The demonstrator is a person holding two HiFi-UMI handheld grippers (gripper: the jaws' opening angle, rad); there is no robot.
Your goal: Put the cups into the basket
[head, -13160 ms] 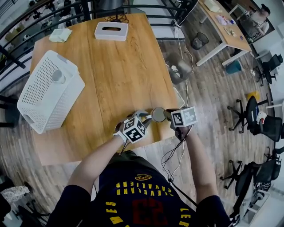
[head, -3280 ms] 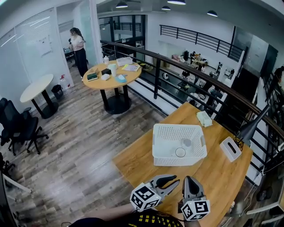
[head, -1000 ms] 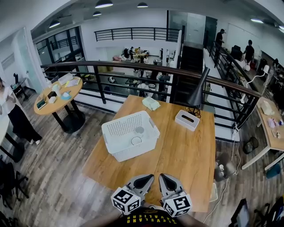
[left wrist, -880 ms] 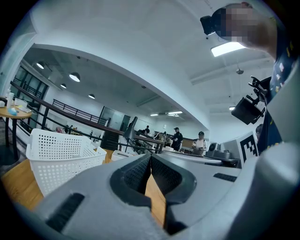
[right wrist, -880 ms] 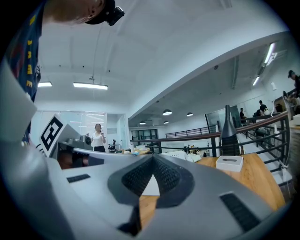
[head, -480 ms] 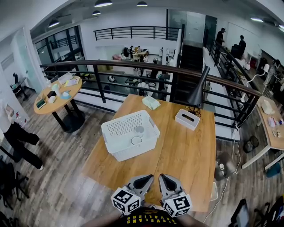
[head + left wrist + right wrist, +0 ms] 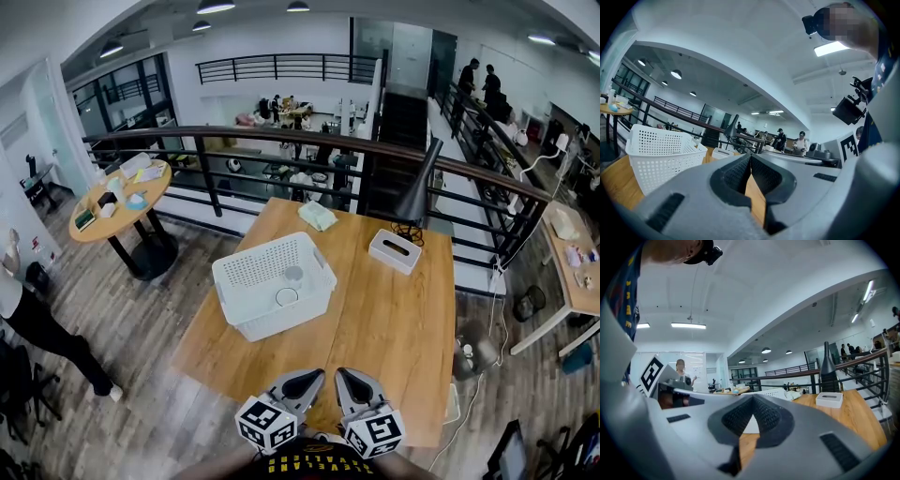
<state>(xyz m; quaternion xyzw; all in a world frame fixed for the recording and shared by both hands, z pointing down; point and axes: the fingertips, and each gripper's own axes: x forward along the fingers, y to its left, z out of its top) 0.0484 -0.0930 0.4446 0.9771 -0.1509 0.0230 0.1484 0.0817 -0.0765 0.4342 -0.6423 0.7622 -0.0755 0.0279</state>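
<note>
A white perforated basket [image 7: 246,277] stands on the wooden table [image 7: 394,319], left of its middle. Two cups lie inside it: a small grey one [image 7: 294,275] and a clear one [image 7: 286,296] seen from above. My left gripper [image 7: 315,376] and right gripper [image 7: 341,376] hover side by side over the table's near edge, well short of the basket. Both are shut with nothing between the jaws. In the left gripper view the basket [image 7: 661,154] rises left of the shut left gripper [image 7: 750,157]. In the right gripper view its rim [image 7: 774,392] shows behind the shut right gripper [image 7: 752,398].
A white tissue box [image 7: 394,251] sits at the table's far right, a pale green cloth [image 7: 317,216] at the far edge, beside a black lamp [image 7: 419,197]. A dark railing [image 7: 281,141] runs behind the table. A person [image 7: 33,323] walks on the floor at left.
Neither gripper has moved and both stay shut. The person on the floor at left has walked nearer the lower left.
</note>
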